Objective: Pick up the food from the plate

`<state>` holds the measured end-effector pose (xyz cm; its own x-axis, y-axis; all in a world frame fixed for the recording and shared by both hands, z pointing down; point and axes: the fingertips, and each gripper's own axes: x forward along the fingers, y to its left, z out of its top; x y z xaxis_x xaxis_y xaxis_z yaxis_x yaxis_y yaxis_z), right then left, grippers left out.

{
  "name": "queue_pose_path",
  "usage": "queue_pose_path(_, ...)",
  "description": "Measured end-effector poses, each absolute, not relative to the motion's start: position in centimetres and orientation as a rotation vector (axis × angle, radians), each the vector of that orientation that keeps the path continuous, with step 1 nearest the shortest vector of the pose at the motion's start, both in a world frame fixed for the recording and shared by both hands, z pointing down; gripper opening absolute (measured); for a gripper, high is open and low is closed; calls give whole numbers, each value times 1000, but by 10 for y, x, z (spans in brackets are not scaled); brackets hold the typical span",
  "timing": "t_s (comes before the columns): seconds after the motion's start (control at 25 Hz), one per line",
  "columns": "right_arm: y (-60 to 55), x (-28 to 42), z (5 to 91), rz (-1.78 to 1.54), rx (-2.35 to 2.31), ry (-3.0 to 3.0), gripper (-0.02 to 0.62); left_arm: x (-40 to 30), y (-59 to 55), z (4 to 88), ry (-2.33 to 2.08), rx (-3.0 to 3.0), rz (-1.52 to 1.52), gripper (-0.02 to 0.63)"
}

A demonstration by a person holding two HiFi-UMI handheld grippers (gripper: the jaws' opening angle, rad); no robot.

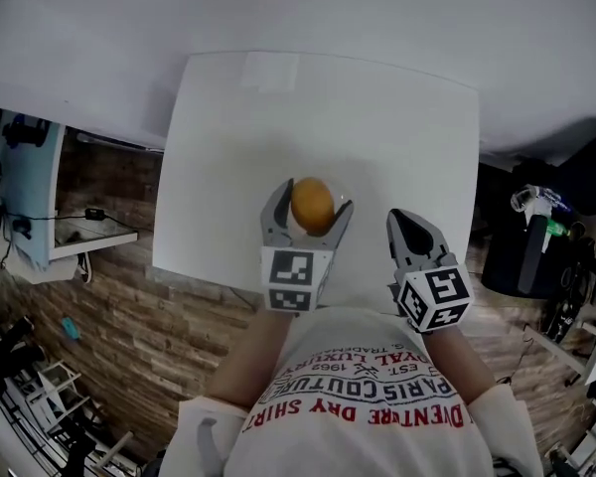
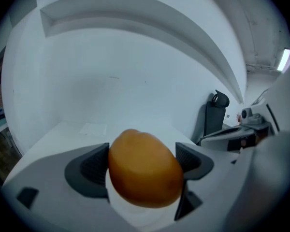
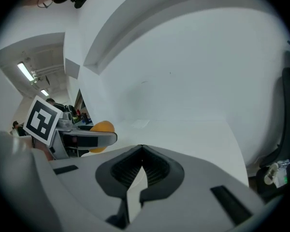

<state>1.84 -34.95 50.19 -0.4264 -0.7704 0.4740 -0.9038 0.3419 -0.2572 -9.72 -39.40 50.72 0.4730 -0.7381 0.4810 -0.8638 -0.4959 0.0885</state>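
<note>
An orange, rounded piece of food (image 1: 312,205) (image 2: 145,170) sits between the dark pads of my left gripper (image 1: 310,209) (image 2: 142,161), which is shut on it. Right under the food lies a white plate (image 2: 135,217), only a sliver of it showing; I cannot tell whether the food still touches it. My right gripper (image 1: 401,221) (image 3: 141,151) hangs to the right of the food near the table's front edge, shut with its pads together and nothing between them. The right gripper view shows the food (image 3: 102,127) beyond the left gripper's finger (image 3: 87,139).
The white table (image 1: 377,117) stands against a white wall, with a faint pale sheet (image 1: 268,71) lying at its far edge. A brick-patterned floor (image 1: 99,306) surrounds it. A dark chair (image 2: 215,117) and cluttered equipment (image 1: 541,237) stand off to the right.
</note>
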Motion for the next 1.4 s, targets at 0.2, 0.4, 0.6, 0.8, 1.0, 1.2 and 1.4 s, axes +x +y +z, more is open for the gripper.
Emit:
queue_pose_path(0.2, -358, 29, 455, 599, 1641, -2377, 9, -96, -391, 448, -1366, 2524, 451, 417)
queue_pose_path(0.4, -353, 31, 407, 427, 1717, -2417, 9, -96, -381, 391, -1368, 2653, 341, 417)
queue_pose_path(0.6, -348, 28, 367, 294, 1798, -2449, 9, -97, -373, 342, -1361, 2770, 227, 417)
queue_pose_path(0.8, -339, 18, 346, 212, 1827, -2461, 9, -102, -368, 312, -1372, 2831, 134, 417)
queue_pose_path(1.0, -331, 11, 341, 192, 1835, -2462, 9, -100, -361, 305, -1349, 2862, 113, 417)
queue_pose_path(1.2, -327, 4, 340, 177, 1812, -2475, 9, -103, -357, 301, -1353, 2865, 97, 417)
queue_pose_path(1.4, -324, -3, 338, 151, 1776, -2489, 9, -102, -355, 302, -1357, 2860, 88, 417)
